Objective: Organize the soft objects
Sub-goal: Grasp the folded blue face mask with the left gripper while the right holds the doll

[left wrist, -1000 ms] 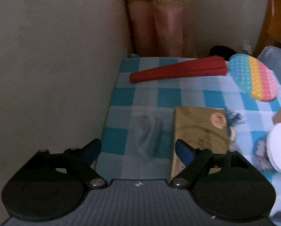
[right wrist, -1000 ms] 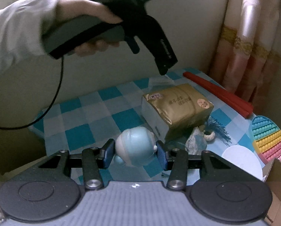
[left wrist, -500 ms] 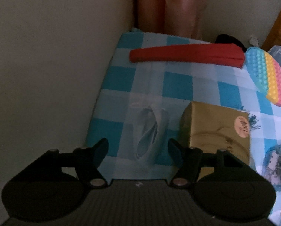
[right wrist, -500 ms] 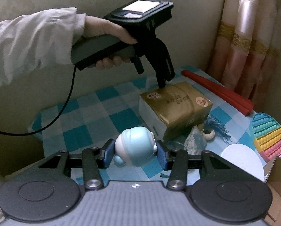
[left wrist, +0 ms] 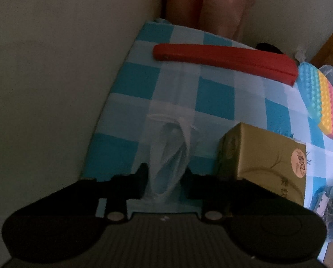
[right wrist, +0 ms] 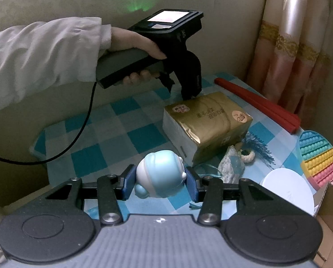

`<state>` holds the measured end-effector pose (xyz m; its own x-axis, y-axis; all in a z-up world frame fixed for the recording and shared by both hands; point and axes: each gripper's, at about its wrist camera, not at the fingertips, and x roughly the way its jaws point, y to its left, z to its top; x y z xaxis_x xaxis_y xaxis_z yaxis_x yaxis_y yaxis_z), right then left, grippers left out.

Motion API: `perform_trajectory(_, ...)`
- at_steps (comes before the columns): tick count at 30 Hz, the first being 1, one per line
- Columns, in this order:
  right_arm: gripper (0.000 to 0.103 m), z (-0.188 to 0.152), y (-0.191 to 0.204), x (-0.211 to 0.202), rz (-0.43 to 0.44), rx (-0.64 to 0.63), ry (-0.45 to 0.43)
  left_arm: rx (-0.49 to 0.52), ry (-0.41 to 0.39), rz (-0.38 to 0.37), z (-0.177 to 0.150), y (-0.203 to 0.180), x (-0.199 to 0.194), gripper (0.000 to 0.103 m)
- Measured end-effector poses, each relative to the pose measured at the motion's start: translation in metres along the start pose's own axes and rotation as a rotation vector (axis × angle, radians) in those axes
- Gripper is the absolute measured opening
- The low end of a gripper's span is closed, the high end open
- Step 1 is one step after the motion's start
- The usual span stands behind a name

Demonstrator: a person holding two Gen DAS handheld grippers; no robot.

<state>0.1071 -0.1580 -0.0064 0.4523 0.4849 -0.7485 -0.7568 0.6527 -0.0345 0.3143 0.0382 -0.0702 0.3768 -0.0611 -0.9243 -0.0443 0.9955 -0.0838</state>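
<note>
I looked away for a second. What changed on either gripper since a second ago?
The left gripper came down toward the table and narrowed its fingers around the clear plastic bag; whether they pinch it yet is unclear. The right gripper stays shut on the blue toy. The gold tissue pack and red folded fan did not move.

The left wrist view looks steeply down from close above the blue-and-white checked counter (left wrist: 215, 93), facing its far corner where beige wall meets pink curtain (left wrist: 211, 6). The right wrist view sits lower and further back at the counter's near edge, looking across it toward the same wall and curtain, with the left hand-held gripper (right wrist: 179, 89) in its upper middle. Both views share the gold-wrapped rectangular tissue pack (left wrist: 264, 156) (right wrist: 211, 122), the long red flat stick (left wrist: 229, 60) (right wrist: 260, 102) and the rainbow bubble-dimpled silicone pad (left wrist: 322, 102) (right wrist: 320, 158).
</note>
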Motion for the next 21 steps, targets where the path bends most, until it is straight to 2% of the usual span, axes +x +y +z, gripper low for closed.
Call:
perform_trajectory(5, 0.052, 0.0, 0.0, 0.0, -0.002, 0.0, -0.002, 0.001, -0.019, 0.01, 0.0, 0.0, -0.004, 0.021)
perform_trajectory(16, 0.052, -0.001, -0.004, -0.002, -0.015, 0.036, 0.006, 0.035, -0.054, 0.038, -0.004, -0.005, -0.026, 0.021)
perform_trajectory(21, 0.052, -0.001, -0.005, -0.008, -0.033, 0.072, 0.006, 0.064, -0.068, 0.079, -0.013, -0.008, -0.037, 0.021)
